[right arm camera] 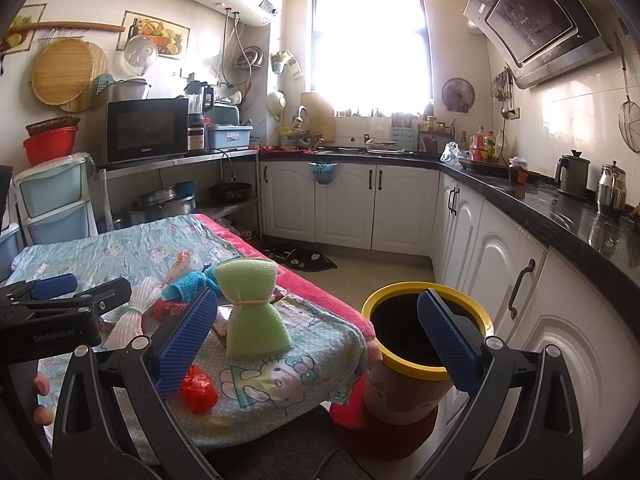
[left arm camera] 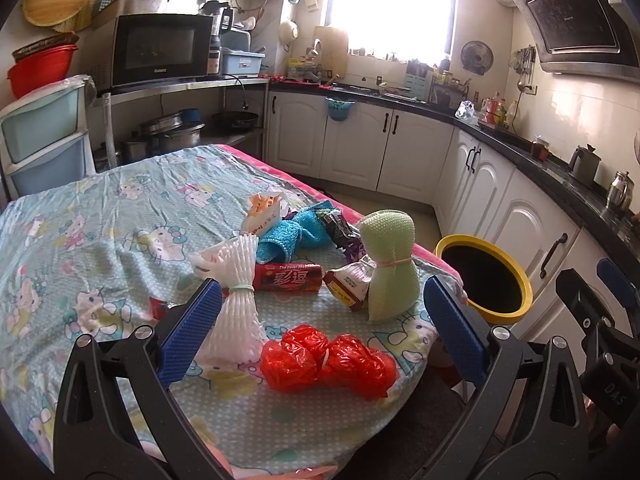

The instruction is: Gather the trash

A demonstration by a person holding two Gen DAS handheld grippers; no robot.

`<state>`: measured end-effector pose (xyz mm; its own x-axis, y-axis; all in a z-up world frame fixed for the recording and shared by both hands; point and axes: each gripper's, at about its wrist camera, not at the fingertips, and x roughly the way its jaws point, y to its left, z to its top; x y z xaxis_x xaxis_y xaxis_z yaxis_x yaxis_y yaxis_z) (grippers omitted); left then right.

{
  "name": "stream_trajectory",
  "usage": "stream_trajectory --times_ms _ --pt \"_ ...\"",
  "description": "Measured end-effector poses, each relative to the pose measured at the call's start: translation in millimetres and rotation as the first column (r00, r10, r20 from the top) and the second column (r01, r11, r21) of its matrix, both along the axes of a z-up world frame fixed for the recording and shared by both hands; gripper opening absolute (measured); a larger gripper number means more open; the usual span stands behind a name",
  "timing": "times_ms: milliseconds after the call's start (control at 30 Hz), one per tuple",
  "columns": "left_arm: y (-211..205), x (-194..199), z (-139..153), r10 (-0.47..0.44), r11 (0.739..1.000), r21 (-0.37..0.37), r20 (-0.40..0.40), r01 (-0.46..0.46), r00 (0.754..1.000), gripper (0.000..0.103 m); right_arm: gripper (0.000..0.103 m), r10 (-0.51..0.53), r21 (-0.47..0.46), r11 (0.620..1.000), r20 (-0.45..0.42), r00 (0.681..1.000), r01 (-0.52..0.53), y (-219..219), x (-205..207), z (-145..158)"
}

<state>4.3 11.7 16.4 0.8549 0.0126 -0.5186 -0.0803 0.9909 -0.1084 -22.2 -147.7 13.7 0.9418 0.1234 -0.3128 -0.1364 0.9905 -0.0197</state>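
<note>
Left gripper (left arm camera: 322, 322) wide, empty, above the red bag (left arm camera: 326, 362); right gripper (right arm camera: 318, 340) wide, empty, partly over the bin (right arm camera: 404, 292); trash heaped on the table (left arm camera: 100, 216), bin at 3 o'clock below its edge; risk: slick bag slips from the pads, or a short carry drops it on the floor.

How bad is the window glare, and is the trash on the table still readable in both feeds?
Left wrist: the window is blown out white, but the red bag and white foam net stay sharp. Right wrist: same glare; the green foam net is clear, the bin interior is black, and straight lines bow at the edges.
</note>
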Motion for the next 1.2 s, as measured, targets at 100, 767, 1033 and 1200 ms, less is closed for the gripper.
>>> stream_trajectory --times_ms 100,767,1033,1200 --pt "-0.9 -0.9 -1.2 -0.001 1.0 0.001 0.0 0.001 1.0 0.093 0.097 0.001 -0.001 1.0 0.001 1.0 -0.001 0.2 0.1 0.0" --pt "52.9 0.7 7.0 0.148 0.988 -0.049 -0.004 -0.148 0.989 0.093 0.097 0.189 -0.069 0.978 -0.074 0.979 -0.195 38.7 30.0 7.3" --pt "93.5 8.1 7.0 0.235 0.97 -0.053 -0.016 -0.236 0.972 0.093 0.097 0.247 -0.045 0.966 -0.117 0.962 -0.253 60.9 61.3 8.9" --pt "102.8 36.6 -13.1 0.173 0.979 -0.087 -0.119 -0.184 0.978 0.093 0.097 0.244 -0.047 0.965 -0.179 0.953 -0.256 65.5 95.6 -1.0"
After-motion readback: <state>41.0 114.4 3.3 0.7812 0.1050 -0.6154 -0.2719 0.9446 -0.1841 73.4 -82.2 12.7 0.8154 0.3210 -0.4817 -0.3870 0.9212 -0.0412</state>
